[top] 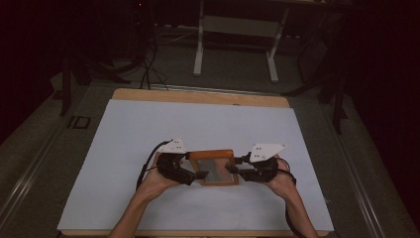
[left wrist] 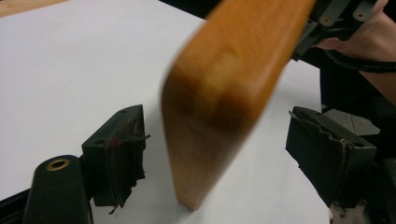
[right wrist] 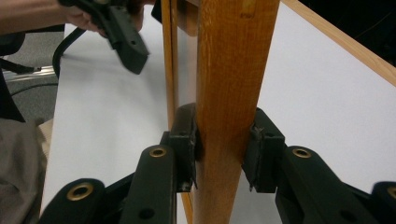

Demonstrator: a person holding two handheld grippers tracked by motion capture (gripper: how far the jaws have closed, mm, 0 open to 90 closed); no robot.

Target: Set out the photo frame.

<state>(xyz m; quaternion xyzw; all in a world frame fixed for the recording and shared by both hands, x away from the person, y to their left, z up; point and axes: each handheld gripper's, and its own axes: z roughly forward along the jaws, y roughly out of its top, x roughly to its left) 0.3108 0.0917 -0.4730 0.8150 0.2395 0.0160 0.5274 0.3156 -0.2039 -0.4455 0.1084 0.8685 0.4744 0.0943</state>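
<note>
The frame [top: 212, 154] is smooth, lightly glossy orange wood around a grey glassy pane [top: 216, 170]. The sheet [top: 198, 124] is matt white paper. Jaw pads [left wrist: 122, 154] look frayed black rubber.

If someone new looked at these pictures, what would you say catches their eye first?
Probably the wooden frame, orange-brown with a grey panel, low in the middle of the white sheet covering the table. The right gripper clamps one side bar of the frame between its pads. The left gripper stands open around the opposite edge, with gaps on both sides.
</note>
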